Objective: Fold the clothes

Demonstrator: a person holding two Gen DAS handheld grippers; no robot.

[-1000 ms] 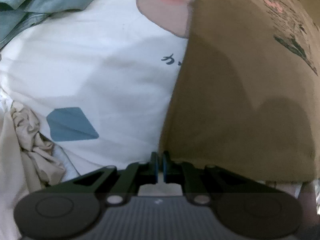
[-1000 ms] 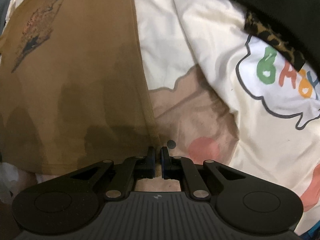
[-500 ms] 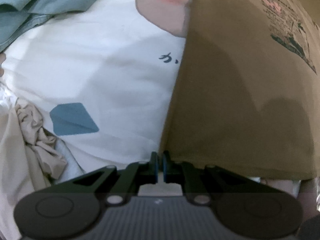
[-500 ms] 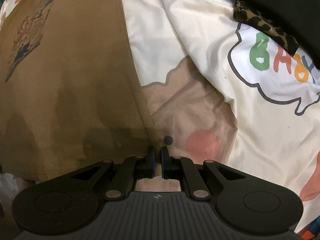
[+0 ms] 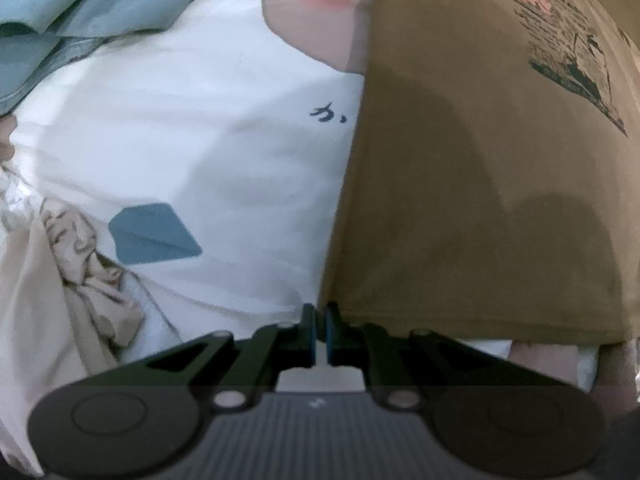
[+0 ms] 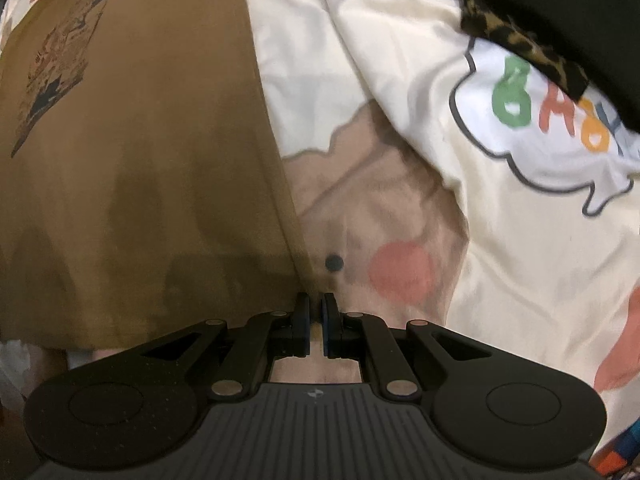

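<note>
A brown T-shirt (image 5: 480,160) with a printed picture lies spread on a white patterned bedsheet (image 5: 200,140). My left gripper (image 5: 320,312) is shut on the shirt's near left hem corner. In the right wrist view the same brown T-shirt (image 6: 140,160) fills the left side, and my right gripper (image 6: 316,304) is shut on its near right hem corner. The hem between the two corners hangs slightly above the sheet.
A crumpled beige garment (image 5: 80,272) lies at the left, and a teal cloth (image 5: 80,12) at the far left. A black garment with leopard trim (image 6: 560,20) lies at the far right on the cartoon-print sheet (image 6: 460,140).
Both grippers stay shut on the hem corners. The shirt has shifted slightly in both views as the grippers moved it a little over the sheet.
</note>
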